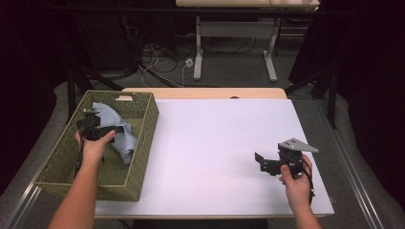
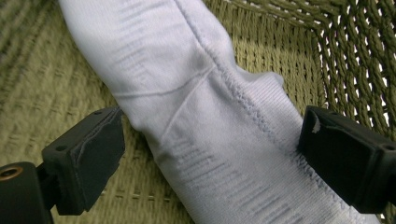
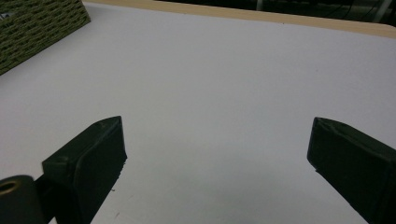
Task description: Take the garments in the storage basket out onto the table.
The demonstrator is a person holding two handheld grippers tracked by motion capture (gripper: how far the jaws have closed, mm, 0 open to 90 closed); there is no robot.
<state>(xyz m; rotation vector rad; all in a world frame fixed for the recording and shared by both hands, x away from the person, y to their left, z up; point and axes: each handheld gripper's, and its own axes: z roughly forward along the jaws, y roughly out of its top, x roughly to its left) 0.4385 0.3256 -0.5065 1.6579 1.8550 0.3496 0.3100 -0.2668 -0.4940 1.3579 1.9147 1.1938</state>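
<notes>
**Left gripper straddles cloth in basket**

The left gripper (image 2: 212, 140) sits low inside the woven basket (image 1: 143, 138), jaws spread wide on either side of the pale blue cloth (image 2: 201, 107), likely lined up to pinch it. The cloth lies against the basket's right wall, which crowds the far jaw. The right gripper (image 3: 217, 154) hovers over the bare white table (image 1: 210, 143), jaws apart and empty, with open room all round.
</notes>
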